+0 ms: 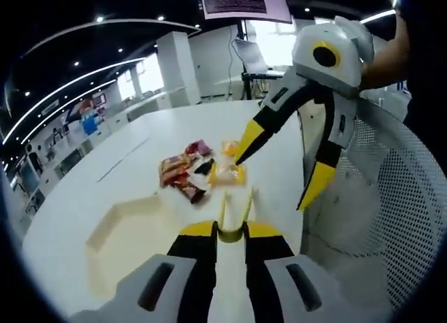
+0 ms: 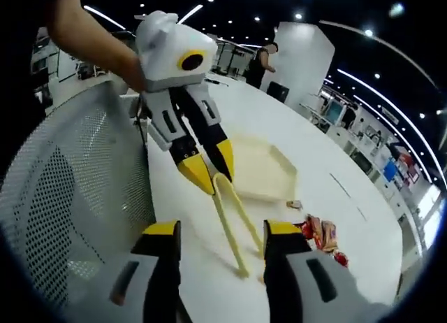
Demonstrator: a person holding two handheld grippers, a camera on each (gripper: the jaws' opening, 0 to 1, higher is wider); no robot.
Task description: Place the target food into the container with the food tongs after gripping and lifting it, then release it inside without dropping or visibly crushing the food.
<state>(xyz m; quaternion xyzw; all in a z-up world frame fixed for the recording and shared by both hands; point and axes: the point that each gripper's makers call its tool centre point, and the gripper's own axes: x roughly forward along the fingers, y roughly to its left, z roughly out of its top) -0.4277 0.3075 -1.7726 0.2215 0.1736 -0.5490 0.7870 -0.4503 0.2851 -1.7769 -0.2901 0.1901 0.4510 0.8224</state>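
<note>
My left gripper (image 1: pixel 230 228) is shut on the hinge end of cream food tongs (image 1: pixel 235 205), whose two arms point toward a pile of snack packets (image 1: pixel 188 173) on the white table (image 1: pixel 140 155). Yellow packets (image 1: pixel 228 173) lie beside the red ones. A cream hexagonal container (image 1: pixel 112 225) sits near left. My right gripper (image 1: pixel 272 180) hangs open above the packets. In the right gripper view, the left gripper (image 2: pixel 211 170) holds the tongs (image 2: pixel 234 228), whose tips reach between the wide-open jaws of my right gripper (image 2: pixel 223 228). The container (image 2: pixel 269 173) and packets (image 2: pixel 320 233) lie beyond.
A white mesh chair (image 1: pixel 398 197) stands against the table edge, also seen as the chair (image 2: pixel 70 183) on the left of the right gripper view. A person's arm (image 2: pixel 91 36) holds the left gripper. A person (image 2: pixel 262 57) stands far off by a pillar.
</note>
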